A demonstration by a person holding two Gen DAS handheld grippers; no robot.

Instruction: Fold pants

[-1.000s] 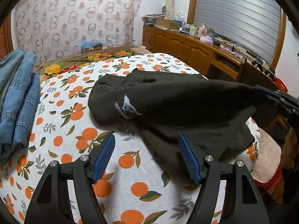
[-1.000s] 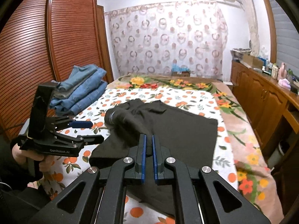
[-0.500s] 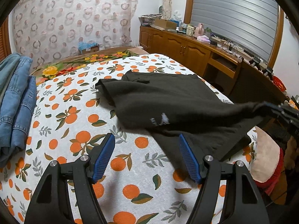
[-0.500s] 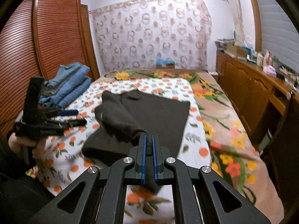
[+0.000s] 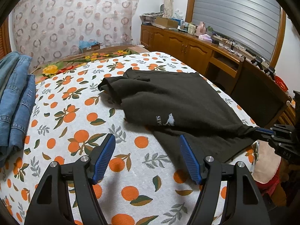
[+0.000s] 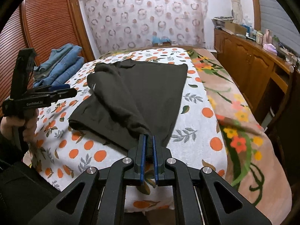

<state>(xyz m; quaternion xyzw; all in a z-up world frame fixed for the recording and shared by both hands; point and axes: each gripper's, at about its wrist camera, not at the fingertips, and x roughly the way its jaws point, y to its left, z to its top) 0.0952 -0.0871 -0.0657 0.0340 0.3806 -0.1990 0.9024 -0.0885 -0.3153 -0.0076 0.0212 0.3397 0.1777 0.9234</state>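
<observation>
Pants [image 6: 142, 93] lay on the bed [image 6: 195, 112], one leg folded over; cross-folds remained. Right gripper [image 6: 148, 150] clamped the hem at the bed's near edge; left gripper [image 5: 146, 157] gaped empty beside them.

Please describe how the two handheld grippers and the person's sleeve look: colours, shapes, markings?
Both the left gripper and right gripper have black angular bodies, silver pivot bolts and ribbed blue pads. The left one bears white lettering on its side. The sleeve is dark.
</observation>
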